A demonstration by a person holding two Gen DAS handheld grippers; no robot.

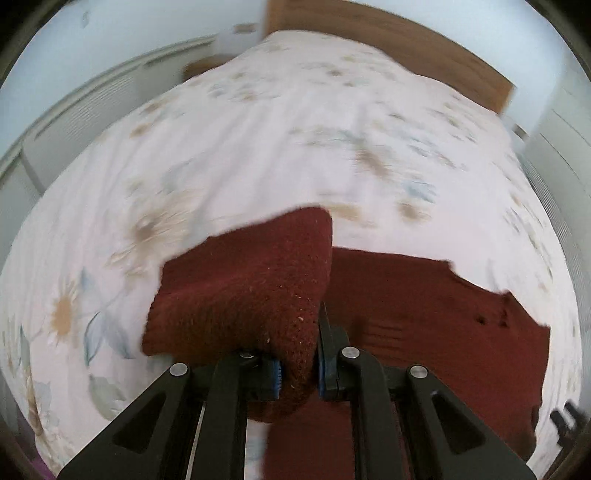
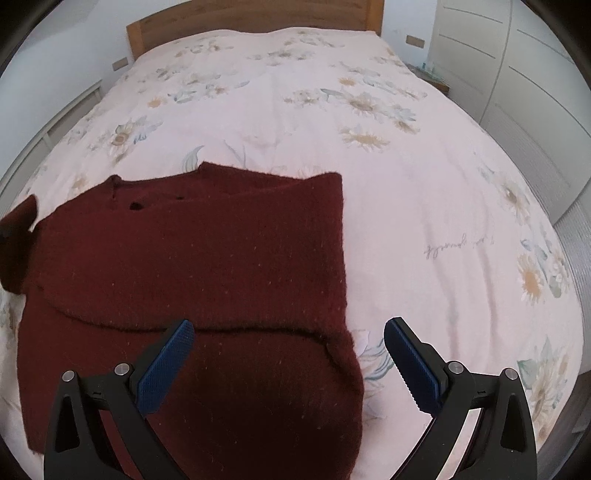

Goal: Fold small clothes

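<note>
So on my left wrist feed the left gripper is clamped right down on the sweater. The jaws are almost closed, with a thick bunch of dark red knit squeezed between the blue pads. The part it has hold of is a sleeve or side flap, I honestly can't tell which. It's lifted off the bed and hangs in a wedge in front of the camera, up and to the left of the jaws. That whole view is smeared with blur, so the flower print on the bedspread is mush there.

The right gripper is a different story. Its jaws are spread wide with nothing between them. The left finger sits over the sweater, just below the folded edge running across it, and the right finger is out over bare bedspread past the sweater's right side. I can't tell whether either finger is actually touching the fabric or just hanging above it.

The sweater itself lies flat on the near part of the bed, left of centre in my right wrist view, with its upper part folded down over the lower part. A couple of small dark holes show near its far edge. The lifted bit pokes in at the far left of that view. Wooden headboard at the far end, white cabinets off to the right.
</note>
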